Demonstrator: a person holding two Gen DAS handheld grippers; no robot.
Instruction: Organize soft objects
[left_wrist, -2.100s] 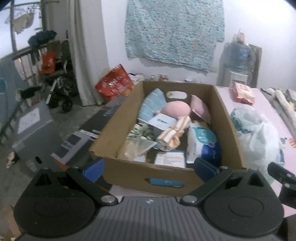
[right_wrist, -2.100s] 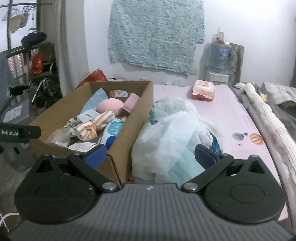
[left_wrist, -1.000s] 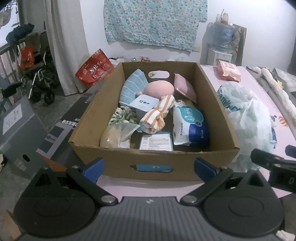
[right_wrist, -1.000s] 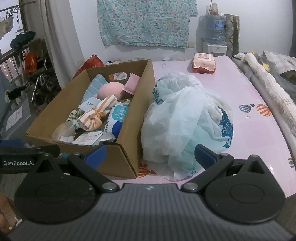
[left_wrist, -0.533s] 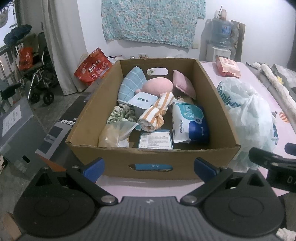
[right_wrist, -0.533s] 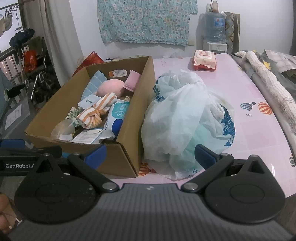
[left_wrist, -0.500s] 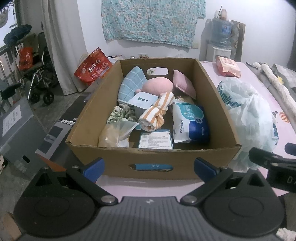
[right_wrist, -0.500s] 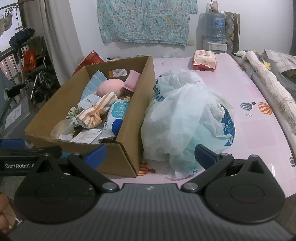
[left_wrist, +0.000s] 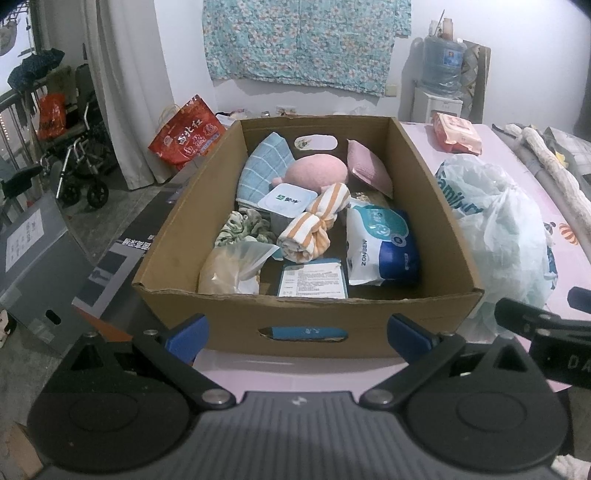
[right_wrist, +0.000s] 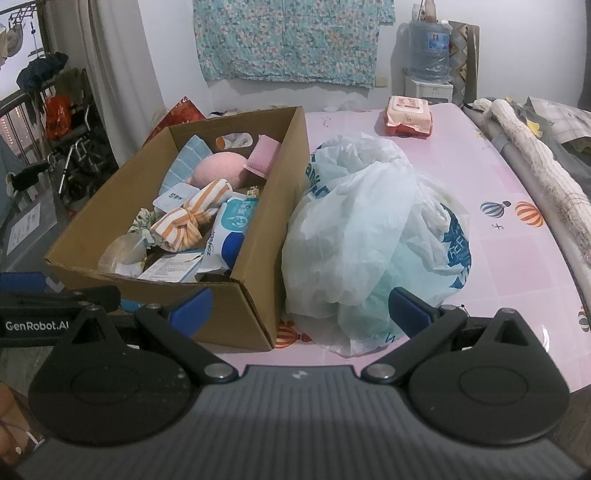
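Both grippers hang short of the table edge, fingers spread wide, nothing between them. Left gripper (left_wrist: 295, 332) faces the near wall of the cardboard box (left_wrist: 306, 310); right gripper (right_wrist: 299, 306) faces the gap between the box corner and the plastic bag (right_wrist: 369, 229). Judgement: a stand-off pose, each with a clear line to its own target.

Soft stuff sits loose inside the box. Near end: a clear bag of something beige (left_wrist: 229, 267), a printed leaflet (left_wrist: 312, 282), a blue-and-white wipes pack (left_wrist: 380, 243). Middle: a striped orange cloth tied in a knot (left_wrist: 314, 227), a green scrunchie (left_wrist: 243, 227), a white tub (left_wrist: 286, 201). Far end: a pink plush (left_wrist: 317, 171), a blue checked cloth (left_wrist: 264, 170), a pink pad (left_wrist: 369, 168) leaning on the right wall.

The plastic bag slumps on the pink table (right_wrist: 498, 177), touching the box's right side. A pink wipes pack (right_wrist: 408, 116) lies well beyond, alone.

Obstacles: the box walls force a reach from above; the items overlap, so pulling one likely drags its neighbours. This layout fits either sorting into the box or out of it.
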